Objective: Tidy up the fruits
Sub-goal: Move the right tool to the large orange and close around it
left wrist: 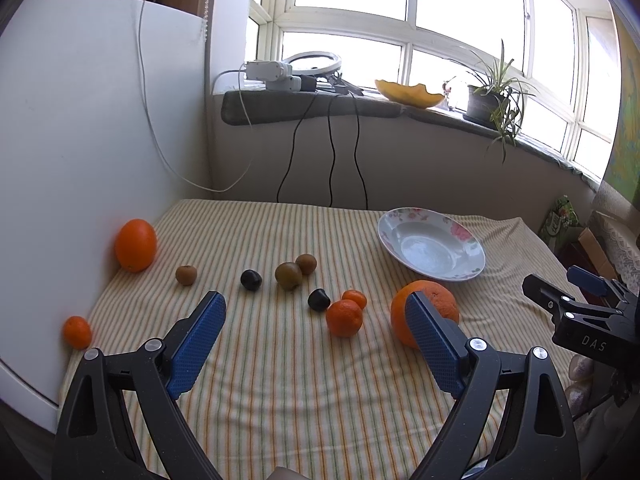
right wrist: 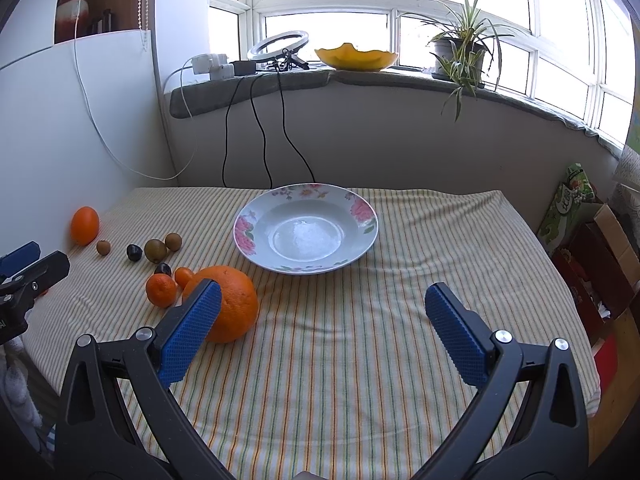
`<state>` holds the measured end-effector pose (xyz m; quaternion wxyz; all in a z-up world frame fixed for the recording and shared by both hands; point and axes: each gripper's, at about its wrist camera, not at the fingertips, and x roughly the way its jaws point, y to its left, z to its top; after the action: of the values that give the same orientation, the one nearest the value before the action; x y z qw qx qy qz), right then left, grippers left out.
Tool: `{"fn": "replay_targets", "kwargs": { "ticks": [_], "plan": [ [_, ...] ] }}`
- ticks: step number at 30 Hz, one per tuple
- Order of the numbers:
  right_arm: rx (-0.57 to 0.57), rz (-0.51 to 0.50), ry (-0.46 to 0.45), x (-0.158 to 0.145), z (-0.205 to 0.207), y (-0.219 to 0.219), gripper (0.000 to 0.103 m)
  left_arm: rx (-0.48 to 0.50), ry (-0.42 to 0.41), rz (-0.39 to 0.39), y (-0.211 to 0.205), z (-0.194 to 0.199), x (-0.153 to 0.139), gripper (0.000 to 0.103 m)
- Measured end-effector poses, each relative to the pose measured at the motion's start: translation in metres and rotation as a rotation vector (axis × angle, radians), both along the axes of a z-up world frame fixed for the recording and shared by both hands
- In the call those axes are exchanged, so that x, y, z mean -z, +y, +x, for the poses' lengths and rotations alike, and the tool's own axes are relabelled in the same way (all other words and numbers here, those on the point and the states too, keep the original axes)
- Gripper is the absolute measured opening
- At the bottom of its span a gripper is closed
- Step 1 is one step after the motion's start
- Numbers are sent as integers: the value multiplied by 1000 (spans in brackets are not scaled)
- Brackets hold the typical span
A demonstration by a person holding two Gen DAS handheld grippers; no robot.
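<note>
The tablecloth (right wrist: pixel 360 340) is cream with thin orange and green stripes; the plate (right wrist: pixel 306 268), centre of the right wrist view, is white with pink flowers and green leaves on its rim; the big orange (right wrist: pixel 236 304) at lower left is bright orange, as are the mandarins (left wrist: pixel 344 318); the small fruits (left wrist: pixel 288 275) left of centre are brownish-green, two plums (left wrist: pixel 251 279) near-black; both grippers (right wrist: pixel 322 334) are black with blue dimpled pads (right wrist: pixel 190 338); the windowsill bowl (right wrist: pixel 356 58) is yellow.
</note>
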<state>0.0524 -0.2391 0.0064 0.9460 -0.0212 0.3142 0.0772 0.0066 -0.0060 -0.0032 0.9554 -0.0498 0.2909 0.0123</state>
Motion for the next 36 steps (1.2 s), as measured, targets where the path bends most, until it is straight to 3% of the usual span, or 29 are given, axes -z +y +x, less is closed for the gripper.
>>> {"fn": "replay_targets", "kwargs": {
  "ticks": [10, 20, 27, 36],
  "plan": [
    [-52, 51, 34, 4, 6, -2, 103, 52, 40, -70, 2, 9, 12, 91],
    [-137, 125, 110, 11, 22, 0, 103, 115, 113, -188, 3, 21, 31, 90],
    [-200, 214, 201, 24, 37, 1, 103, 179, 141, -229, -7, 30, 38, 83],
    [-252, 291, 299, 43, 49, 7, 92, 268, 176, -258, -22, 41, 48, 70]
  ]
}}
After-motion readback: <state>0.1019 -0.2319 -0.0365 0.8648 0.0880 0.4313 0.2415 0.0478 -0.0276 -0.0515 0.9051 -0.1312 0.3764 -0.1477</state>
